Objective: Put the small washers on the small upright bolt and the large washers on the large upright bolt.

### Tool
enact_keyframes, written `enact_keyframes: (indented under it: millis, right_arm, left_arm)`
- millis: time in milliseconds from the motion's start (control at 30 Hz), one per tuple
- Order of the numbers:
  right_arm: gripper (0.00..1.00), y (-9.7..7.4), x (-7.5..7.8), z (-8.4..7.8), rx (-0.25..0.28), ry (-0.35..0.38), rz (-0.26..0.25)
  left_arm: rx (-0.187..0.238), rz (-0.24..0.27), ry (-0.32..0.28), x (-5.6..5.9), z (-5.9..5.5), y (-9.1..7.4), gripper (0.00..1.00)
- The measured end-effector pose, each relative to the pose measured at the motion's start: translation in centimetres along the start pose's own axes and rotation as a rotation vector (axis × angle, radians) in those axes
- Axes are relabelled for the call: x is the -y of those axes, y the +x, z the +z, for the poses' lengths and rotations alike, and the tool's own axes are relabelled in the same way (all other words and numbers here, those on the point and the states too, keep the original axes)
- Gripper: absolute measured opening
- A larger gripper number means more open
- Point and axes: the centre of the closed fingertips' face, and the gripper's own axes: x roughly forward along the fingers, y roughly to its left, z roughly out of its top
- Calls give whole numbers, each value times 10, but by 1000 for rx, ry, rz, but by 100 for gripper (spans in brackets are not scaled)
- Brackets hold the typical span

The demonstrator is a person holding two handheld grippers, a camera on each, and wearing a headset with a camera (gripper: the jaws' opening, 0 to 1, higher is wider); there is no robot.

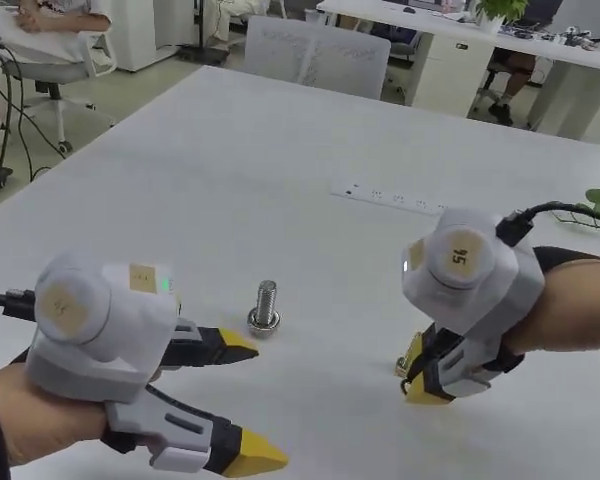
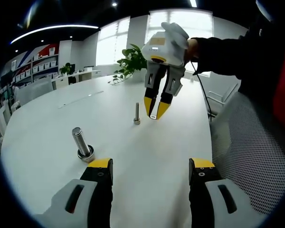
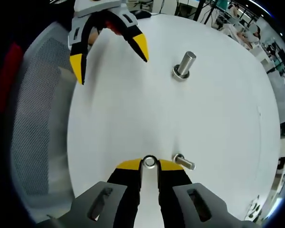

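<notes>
Ahead, bare tabletop [image 1: 280, 150]; left gripper [image 2: 151, 164] jaws apart, right gripper [image 3: 149, 167] jaws tight on small washer [image 3: 150, 161].

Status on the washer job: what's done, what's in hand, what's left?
Done: the large bolt already has a large washer around its base. In hand: the right gripper is shut on a small washer, close beside the small bolt but not over it. Left: drop that washer onto the small bolt. The left gripper is open and holds nothing.
</notes>
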Motion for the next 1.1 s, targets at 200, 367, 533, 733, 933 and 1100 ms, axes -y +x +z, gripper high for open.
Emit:
enact_keyframes:
  millis: [200, 367, 533, 733, 933, 1100]
  right_arm:
    - [13, -8, 8, -12, -10, 19, -17]
    - [13, -15, 15, -21, -22, 29, -33]
    - [13, -21, 24, -25, -24, 36, -52]
    - [13, -26, 30, -22, -16, 36, -69]
    - [13, -31, 35, -14, -4, 23, -82]
    - [13, -32, 39, -6, 7, 9, -93]
  left_arm:
    - [-5, -4, 2, 1, 0, 1, 64]
    - [-7, -5, 2, 0, 0, 2, 64]
    - [-12, -5, 1, 0, -2, 2, 64]
    - [-12, -4, -1, -1, -2, 3, 64]
    - [-15, -2, -3, -1, -3, 3, 64]
    - [-15, 0, -3, -1, -3, 3, 64]
